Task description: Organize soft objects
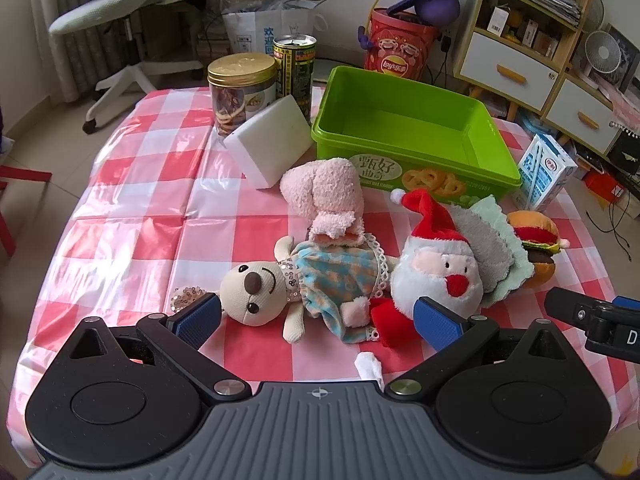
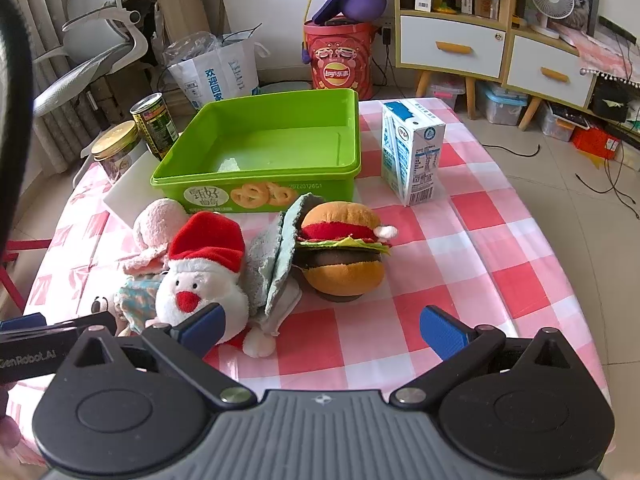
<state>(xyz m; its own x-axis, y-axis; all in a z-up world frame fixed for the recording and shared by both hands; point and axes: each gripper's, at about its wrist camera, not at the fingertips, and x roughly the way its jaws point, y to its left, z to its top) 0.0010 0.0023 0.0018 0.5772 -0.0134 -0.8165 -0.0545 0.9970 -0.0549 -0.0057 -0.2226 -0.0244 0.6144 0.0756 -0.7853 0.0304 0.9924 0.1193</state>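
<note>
Nearest the left wrist camera, the left claw [image 1: 318, 318] has its 2 blue-padded fingers spread wide apart, holding nothing, low over the pink-and-white checked bench [image 1: 132, 216]. Between those fingers lies the mouse doll [image 1: 280, 280] in a blue checked dress, on its back with its head toward 9 o'clock. Touching the doll at 3 o'clock is the Santa plush [image 1: 436, 264], its red hat pointing away from the camera. The right claw [image 2: 322, 326] is likewise wide apart and empty; its left finger [image 2: 204, 328] sits just in front of the Santa's white face, though contact cannot be told.

Behind the Santa, a grey-and-mint cloth [image 2: 276, 256] stands folded on edge, leaning between the Santa and the burger plush [image 2: 342, 252], which sits at the Santa's 3 o'clock. At the doll's 12 o'clock, a rolled pink fuzzy sock [image 1: 328, 196] rests against the dress.

Farther back, the green tub [image 2: 356, 136] stands open beyond the toys, with only a small pale scrap showing on its floor. At its 9 o'clock a white sponge block [image 1: 272, 140] leans, with a gold-lidded jar [image 1: 242, 88] and a green can [image 1: 294, 68] behind. At the tub's 3 o'clock stands a milk carton [image 2: 412, 152], upright.
</note>
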